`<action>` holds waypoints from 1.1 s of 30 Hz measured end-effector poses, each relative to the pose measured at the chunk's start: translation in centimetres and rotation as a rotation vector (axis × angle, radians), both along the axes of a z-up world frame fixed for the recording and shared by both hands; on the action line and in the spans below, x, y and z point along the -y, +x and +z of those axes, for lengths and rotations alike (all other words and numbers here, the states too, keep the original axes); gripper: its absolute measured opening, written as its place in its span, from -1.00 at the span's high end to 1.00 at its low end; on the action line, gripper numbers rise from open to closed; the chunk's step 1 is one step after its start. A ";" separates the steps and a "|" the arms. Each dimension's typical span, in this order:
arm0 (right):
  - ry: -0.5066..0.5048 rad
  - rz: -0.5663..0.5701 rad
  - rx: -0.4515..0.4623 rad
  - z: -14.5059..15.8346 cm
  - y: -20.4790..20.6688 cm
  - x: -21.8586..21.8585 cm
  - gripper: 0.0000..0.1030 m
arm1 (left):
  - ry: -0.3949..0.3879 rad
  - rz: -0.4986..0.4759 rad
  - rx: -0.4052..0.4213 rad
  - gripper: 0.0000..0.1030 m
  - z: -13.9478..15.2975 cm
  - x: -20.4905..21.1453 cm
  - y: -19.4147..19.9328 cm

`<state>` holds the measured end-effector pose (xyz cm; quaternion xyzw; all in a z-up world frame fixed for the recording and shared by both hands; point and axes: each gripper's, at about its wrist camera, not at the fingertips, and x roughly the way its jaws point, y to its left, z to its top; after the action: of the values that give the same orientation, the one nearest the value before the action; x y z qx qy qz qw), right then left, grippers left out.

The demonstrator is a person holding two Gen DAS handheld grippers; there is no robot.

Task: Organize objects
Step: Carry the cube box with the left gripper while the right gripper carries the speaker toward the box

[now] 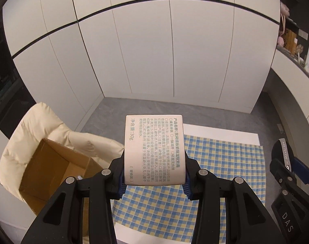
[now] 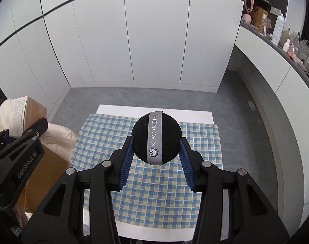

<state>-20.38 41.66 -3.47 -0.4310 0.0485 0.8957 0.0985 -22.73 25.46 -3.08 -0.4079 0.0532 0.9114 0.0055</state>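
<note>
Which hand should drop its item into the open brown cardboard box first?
Probably left: the left gripper, holding the pale printed carton, is beside the cardboard box; the right gripper holds the black round puff farther away.

Home room — white wardrobe doors (image 2: 134, 36), cluttered toiletry shelf (image 2: 284, 38).

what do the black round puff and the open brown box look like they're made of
Black round puff: seemingly soft matte sponge or velour, no shine, with a woven grey ribbon band printed "MENOW".
Open brown box: plain corrugated cardboard by its look, dull brown with folded flaps.
</note>
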 end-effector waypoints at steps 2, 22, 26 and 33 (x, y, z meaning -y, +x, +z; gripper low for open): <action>-0.001 0.000 -0.011 1.3 0.5 0.3 0.10 | 0.016 -0.006 -0.007 0.17 1.3 0.4 0.4; 0.042 0.002 -0.144 13.2 5.7 1.3 0.10 | 0.037 -0.073 -0.120 0.16 12.4 0.3 5.4; 0.056 0.008 -0.149 13.6 6.3 1.7 0.09 | 0.027 -0.074 -0.105 0.16 12.9 -0.2 6.1; 0.047 -0.010 -0.138 13.3 7.1 1.5 0.09 | 0.017 -0.095 -0.113 0.16 13.1 -0.1 7.3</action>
<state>-13.24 40.15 9.79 -0.3654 0.0363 0.9237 0.1092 -15.43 25.57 10.06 -0.3527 0.0649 0.9322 0.0495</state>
